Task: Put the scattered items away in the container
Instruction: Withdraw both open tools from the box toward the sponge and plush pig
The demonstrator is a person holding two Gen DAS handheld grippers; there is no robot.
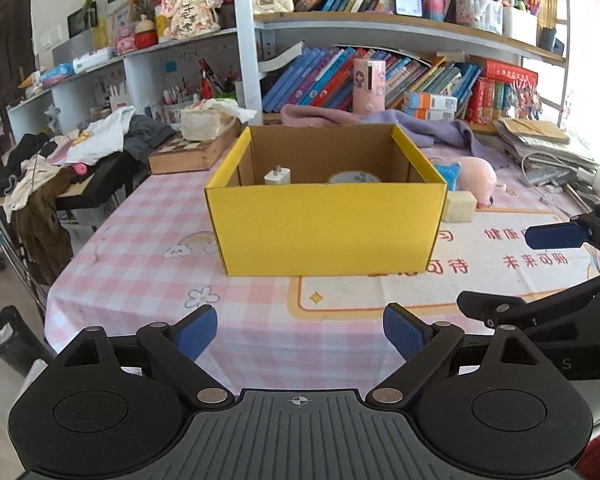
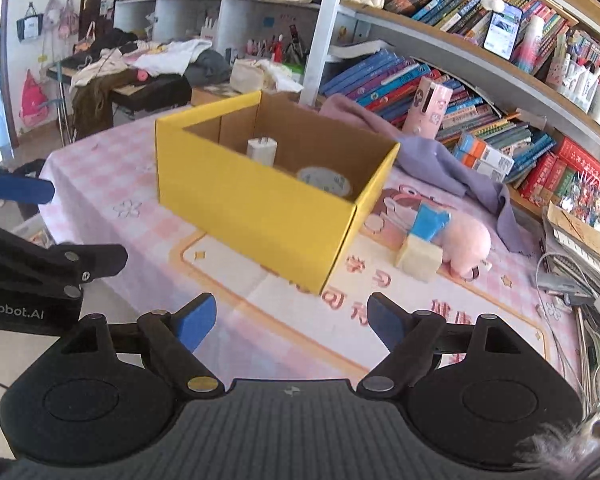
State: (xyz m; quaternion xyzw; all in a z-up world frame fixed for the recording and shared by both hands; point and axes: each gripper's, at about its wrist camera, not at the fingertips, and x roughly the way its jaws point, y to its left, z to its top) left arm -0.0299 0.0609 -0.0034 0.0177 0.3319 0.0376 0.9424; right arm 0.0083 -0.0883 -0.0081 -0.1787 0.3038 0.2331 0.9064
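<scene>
Open yellow cardboard box with plain brown inside, standing on the pink-and-white checked worktop, near its middle and set back from the near edge. Inside, toward the box's back wall: a white plug adapter standing upright at the left, and a round pale tin with a printed lid lying flat to its right. Still out on the cloth, just off the box's right side: a cream-coloured block touching a pink plush toy with a blue garment, both toward the right edge. Beyond them, a crumpled lilac cloth along the far edge, under the bookshelf.

Left tool low over the near edge, blue pads spread wide, nothing between them. Right tool alongside, likewise spread and empty, aimed at the box's near right corner.
</scene>
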